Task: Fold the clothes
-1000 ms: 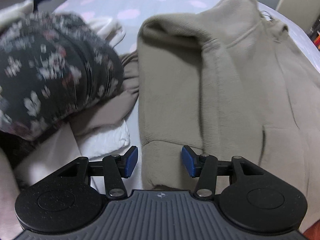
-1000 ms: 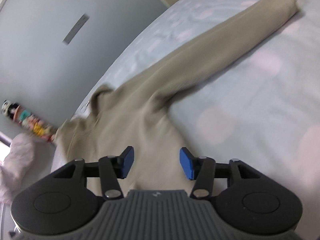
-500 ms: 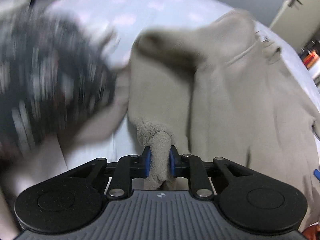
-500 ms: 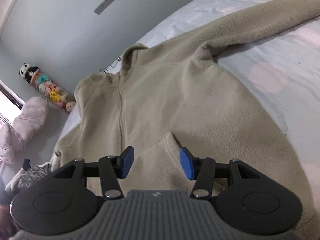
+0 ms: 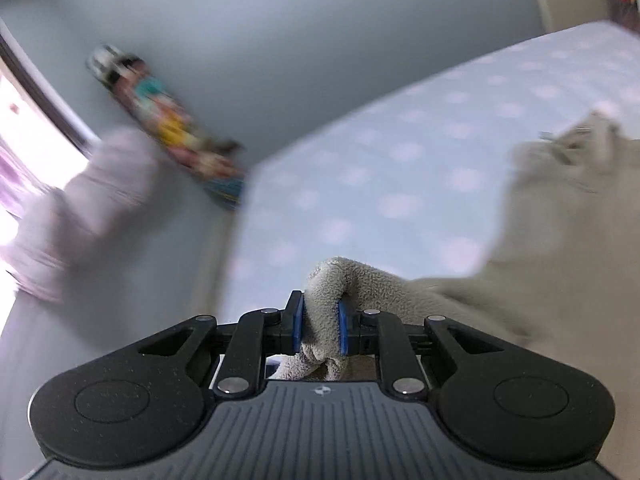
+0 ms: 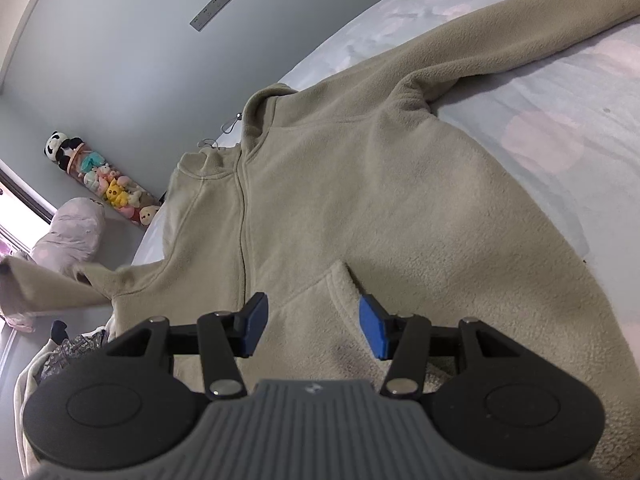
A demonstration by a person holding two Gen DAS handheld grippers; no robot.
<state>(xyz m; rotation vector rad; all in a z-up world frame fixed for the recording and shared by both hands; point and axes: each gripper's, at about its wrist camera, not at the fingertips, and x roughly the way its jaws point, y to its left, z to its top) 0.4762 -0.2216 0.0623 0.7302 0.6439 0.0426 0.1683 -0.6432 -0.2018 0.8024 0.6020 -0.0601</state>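
A beige fleece zip jacket (image 6: 380, 200) lies face up on the bed, collar toward the wall, its right sleeve (image 6: 500, 32) stretched out to the upper right. My left gripper (image 5: 320, 328) is shut on the cuff of the left sleeve (image 5: 332, 296), which bulges up between the blue pads; the sleeve runs back to the jacket body (image 5: 568, 216) at the right. In the right wrist view that sleeve (image 6: 60, 284) is drawn out to the left, blurred. My right gripper (image 6: 314, 326) hovers open just above the jacket's front pocket (image 6: 320, 292), nothing between its fingers.
The bed has a pale sheet with pink dots (image 5: 400, 152). A pile of other clothes (image 6: 68, 352) lies at the lower left. A pink pillow (image 6: 76, 228) and a hanging tube of plush toys (image 6: 100, 178) stand by the grey wall.
My left gripper closed on the sleeve cuff and has swung it out to the left, away from the jacket body. My right gripper moved over the jacket front and stays open.
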